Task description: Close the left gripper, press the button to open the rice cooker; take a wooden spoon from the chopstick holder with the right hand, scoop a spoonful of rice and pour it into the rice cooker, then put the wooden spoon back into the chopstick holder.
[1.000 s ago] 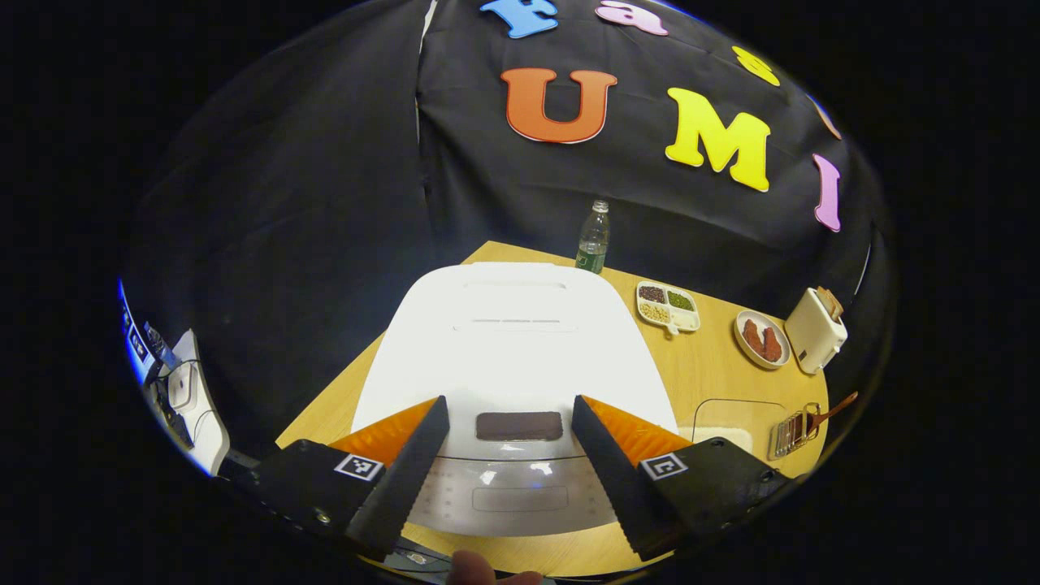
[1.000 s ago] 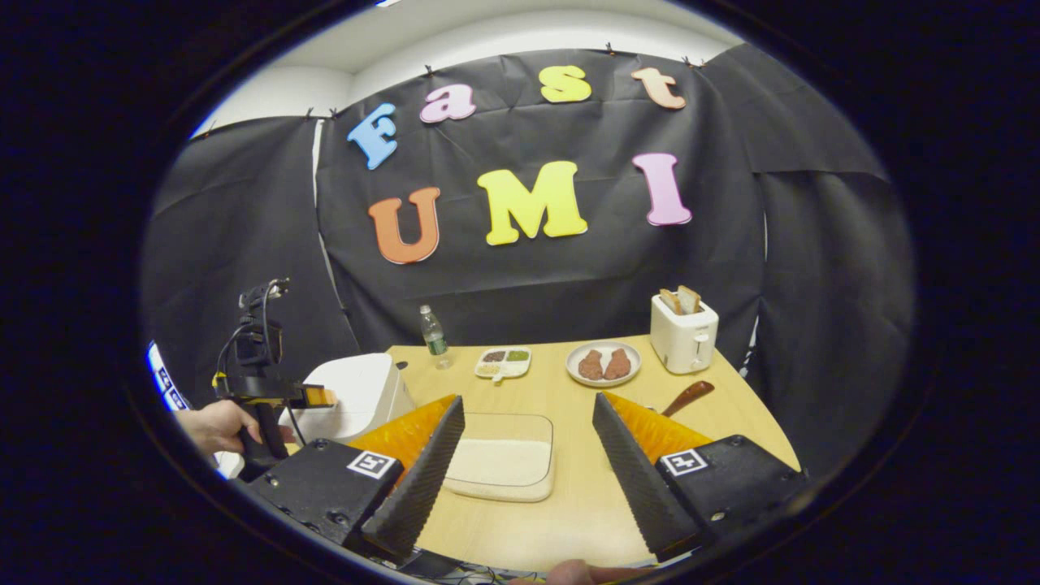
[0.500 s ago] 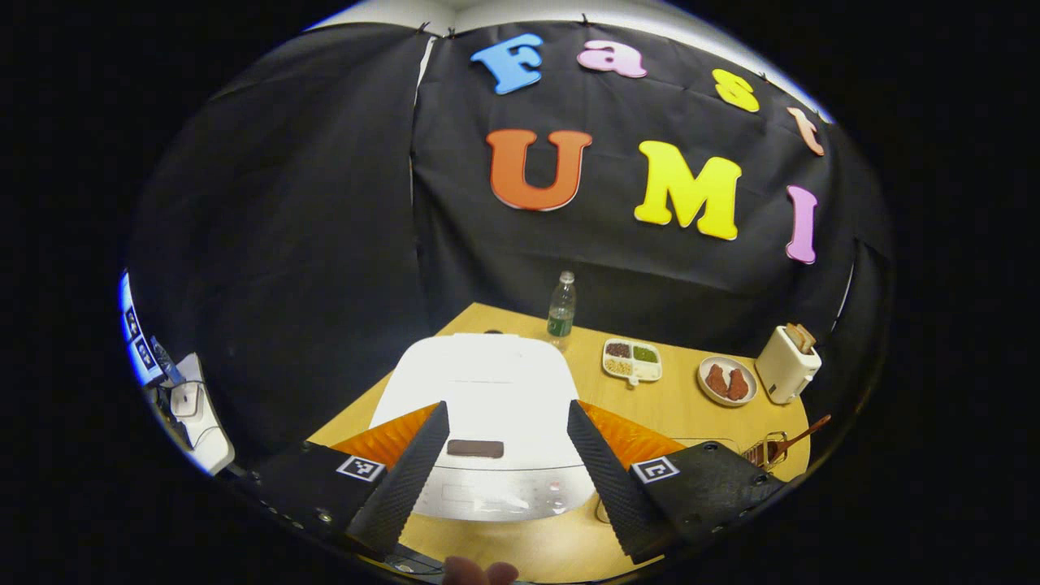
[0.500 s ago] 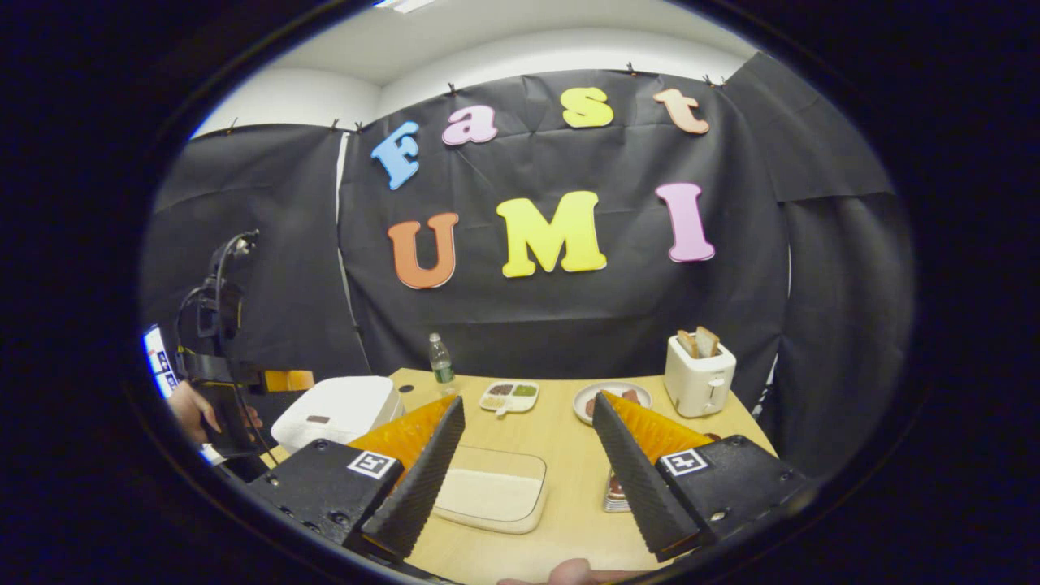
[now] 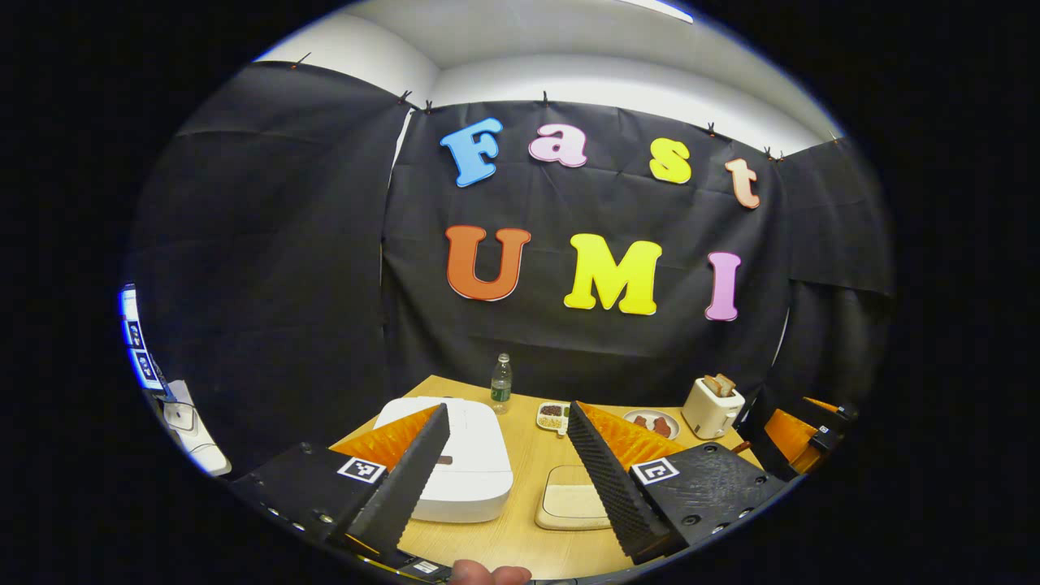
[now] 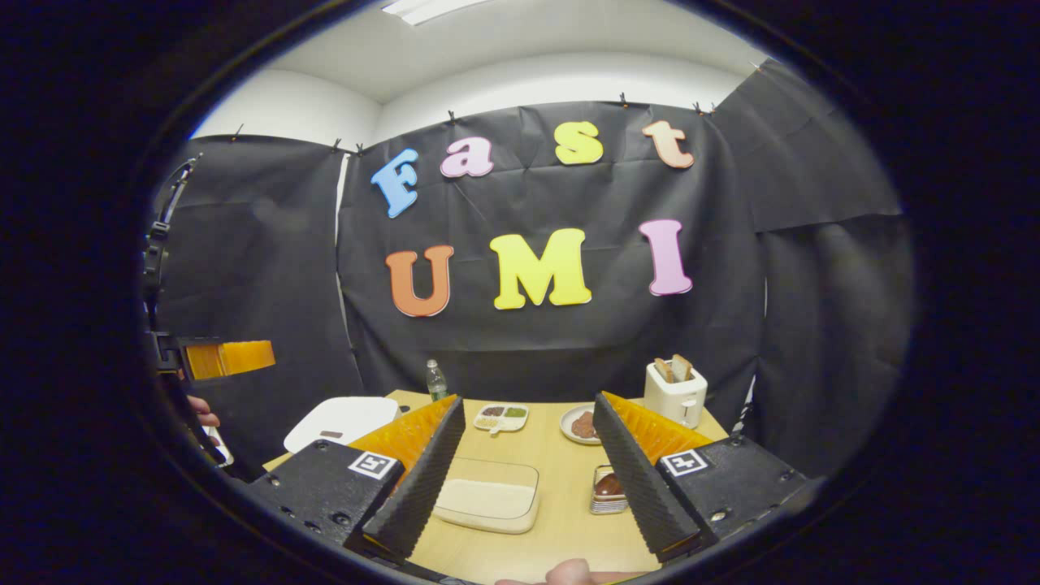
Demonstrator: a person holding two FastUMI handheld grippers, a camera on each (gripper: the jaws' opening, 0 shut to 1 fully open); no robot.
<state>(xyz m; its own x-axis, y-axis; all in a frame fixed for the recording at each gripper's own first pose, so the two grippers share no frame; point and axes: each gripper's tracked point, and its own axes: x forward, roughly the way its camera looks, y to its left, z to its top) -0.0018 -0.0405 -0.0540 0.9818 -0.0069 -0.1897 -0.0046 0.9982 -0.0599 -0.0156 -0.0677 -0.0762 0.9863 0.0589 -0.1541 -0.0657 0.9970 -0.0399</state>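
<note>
Both grippers hang above the near edge of the pale wooden table [image 6: 561,520], well back from everything on it, so the task looks to be at its very start. The white, rounded rice cooker [image 5: 463,467] sits on the table with its lid down, which I take to mean the button has not been pressed.

The left gripper [image 5: 508,479] has its jaws spread wide with nothing between them; seen from the right gripper view, it [image 6: 231,357] floats high and to the left of the rice cooker [image 6: 341,416]. By my reading the first step is in hand: those jaws must be pressed together, then brought down onto the dark strip near the cooker's front edge, which is probably the button.

The right gripper [image 6: 528,479] is likewise spread and empty. Just right of the rice cooker lies a clear rectangular tray of white rice [image 6: 487,496], and right of that the small metal chopstick holder [image 6: 608,491] with the brown wooden spoon [image 6: 611,486] in it.

The holder is partly cut off behind the right gripper's finger, and the spoon's handle cannot be made out. The cooker's near side is covered by the left gripper's finger in its own view. Beyond the rice cooker stand a plastic bottle [image 6: 436,380], a divided dish [image 6: 502,418], a plate [image 6: 578,425] and a white toaster [image 6: 674,393].
</note>
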